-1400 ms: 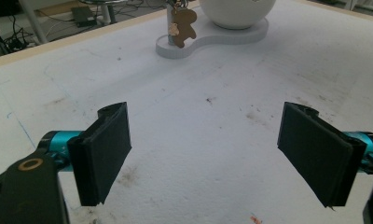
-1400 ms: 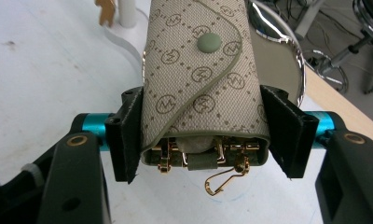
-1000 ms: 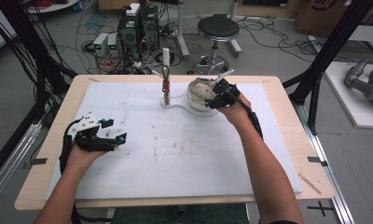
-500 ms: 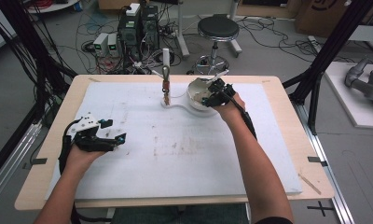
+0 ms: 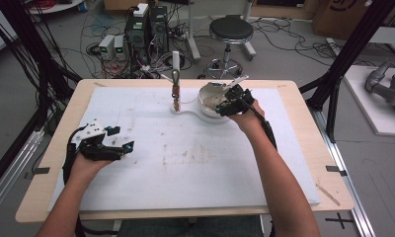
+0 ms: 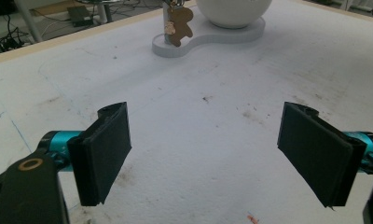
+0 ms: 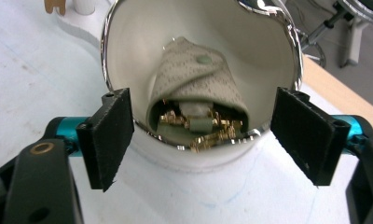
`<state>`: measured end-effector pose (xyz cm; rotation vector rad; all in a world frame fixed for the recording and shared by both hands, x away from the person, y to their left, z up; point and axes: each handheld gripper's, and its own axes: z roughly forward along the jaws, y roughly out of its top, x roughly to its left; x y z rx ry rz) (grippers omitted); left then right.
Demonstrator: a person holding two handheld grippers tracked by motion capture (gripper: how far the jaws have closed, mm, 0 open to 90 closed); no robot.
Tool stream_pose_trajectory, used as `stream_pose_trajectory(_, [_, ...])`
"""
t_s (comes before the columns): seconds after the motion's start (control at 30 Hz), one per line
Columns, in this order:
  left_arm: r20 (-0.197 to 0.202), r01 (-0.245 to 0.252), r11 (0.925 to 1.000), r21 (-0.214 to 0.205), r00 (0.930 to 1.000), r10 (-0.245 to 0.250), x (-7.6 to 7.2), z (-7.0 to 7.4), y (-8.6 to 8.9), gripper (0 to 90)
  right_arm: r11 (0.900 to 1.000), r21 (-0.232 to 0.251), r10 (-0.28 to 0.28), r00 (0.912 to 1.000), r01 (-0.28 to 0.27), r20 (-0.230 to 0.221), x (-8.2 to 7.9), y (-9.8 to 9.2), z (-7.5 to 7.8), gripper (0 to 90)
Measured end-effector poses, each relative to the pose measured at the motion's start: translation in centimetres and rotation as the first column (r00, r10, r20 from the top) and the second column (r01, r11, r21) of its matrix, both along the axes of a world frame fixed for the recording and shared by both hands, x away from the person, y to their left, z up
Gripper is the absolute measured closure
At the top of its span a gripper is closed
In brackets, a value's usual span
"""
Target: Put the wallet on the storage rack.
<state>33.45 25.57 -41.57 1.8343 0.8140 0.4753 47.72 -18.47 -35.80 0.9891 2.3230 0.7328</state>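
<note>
A wooden table carries a white foam mat, scuffed with brownish marks, that covers nearly all of its top. At the far middle of the mat sits a white stand with a short post, from which a small brown gingerbread-shaped charm hangs, and the stand's wider end holds a round white bowl with a shiny metal rim. The right gripper hovers over the near edge of that bowl, its jaws having just been opening; in the right gripper view they stand wide apart on either side of the rim, with nothing pressed between the pads. Inside the bowl lies a folded grey perforated cloth, and at its lower edge a heap of gold jewellery shows (chain or clasps, too tangled to tell) around a small pale green block. The left gripper rests on the near left part of the mat, well apart from the bowl, jaws spread and empty over bare foam.
</note>
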Motion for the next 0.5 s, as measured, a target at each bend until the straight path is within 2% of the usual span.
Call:
stream_pose_trajectory(0.4, [0.002,-0.008,0.9998,0.017,1.0000,0.008,0.0,0.0,-0.2,17.1,0.9967,0.067,0.042,0.9984,-0.044,0.037,-2.4,-1.1,2.3,21.6])
stream_pose_trajectory(0.5, [0.001,-0.009,0.9998,0.016,1.0000,0.009,0.0,0.0,-0.2,17.1,0.9950,0.077,0.058,0.9955,-0.064,0.075,-3.2,-1.1,3.1,21.6])
